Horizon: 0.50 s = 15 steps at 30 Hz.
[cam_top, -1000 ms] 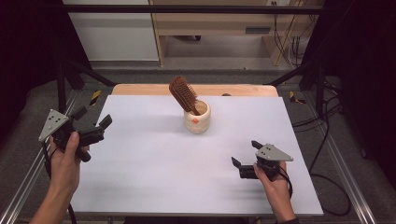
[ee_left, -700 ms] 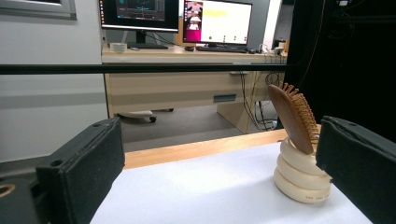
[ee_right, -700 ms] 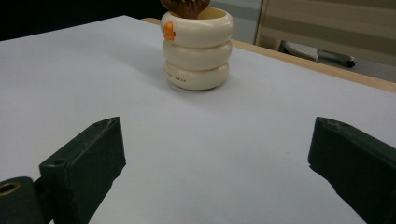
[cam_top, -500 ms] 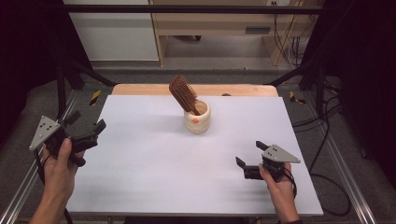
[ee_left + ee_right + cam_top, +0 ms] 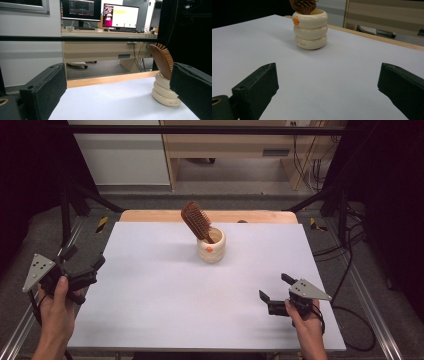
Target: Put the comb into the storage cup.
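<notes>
- Two grippers show in the high view: the left gripper (image 5: 83, 261) sits at about 9 o'clock, off the left edge of the white table (image 5: 150, 310), with its jaws apart and nothing between them.
- At about 5 o'clock in that view, the right gripper (image 5: 276, 288) hovers over the table's near right corner, jaws spread and empty.
- A cream cup (image 5: 211, 247) stands at roughly 12 o'clock on the table, well apart from both grippers, and a brown hairbrush (image 5: 196, 221) stands in it, tilted with its head toward 11 o'clock.
- Left gripper view: both black jaws stand wide apart, holding nothing; the cup (image 5: 163, 95) lies toward 3 o'clock, partly behind the right-hand jaw, with the hairbrush (image 5: 162, 60) leaning out of it.
- Right gripper view: the jaws are wide apart and empty above the table (image 5: 337, 82); the cup (image 5: 310, 30) stands at about 11 o'clock, the hairbrush (image 5: 302, 6) cut off by the top edge.
</notes>
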Each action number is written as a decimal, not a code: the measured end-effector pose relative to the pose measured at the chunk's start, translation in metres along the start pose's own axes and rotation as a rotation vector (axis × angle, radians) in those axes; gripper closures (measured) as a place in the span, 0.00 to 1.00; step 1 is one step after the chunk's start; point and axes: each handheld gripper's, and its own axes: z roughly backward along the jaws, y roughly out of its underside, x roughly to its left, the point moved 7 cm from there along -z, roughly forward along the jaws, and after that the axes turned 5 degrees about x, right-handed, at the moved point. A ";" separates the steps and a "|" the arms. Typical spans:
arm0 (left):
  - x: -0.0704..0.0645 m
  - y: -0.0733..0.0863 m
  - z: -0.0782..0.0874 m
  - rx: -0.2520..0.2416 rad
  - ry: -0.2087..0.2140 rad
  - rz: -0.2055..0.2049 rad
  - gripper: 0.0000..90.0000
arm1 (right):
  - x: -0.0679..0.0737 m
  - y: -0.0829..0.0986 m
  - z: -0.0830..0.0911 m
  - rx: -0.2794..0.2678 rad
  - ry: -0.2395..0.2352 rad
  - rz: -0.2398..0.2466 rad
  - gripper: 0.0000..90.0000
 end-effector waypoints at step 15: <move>-0.010 0.028 0.004 0.015 -0.007 0.019 0.02 | -0.012 0.001 0.003 -0.040 0.029 -0.020 0.03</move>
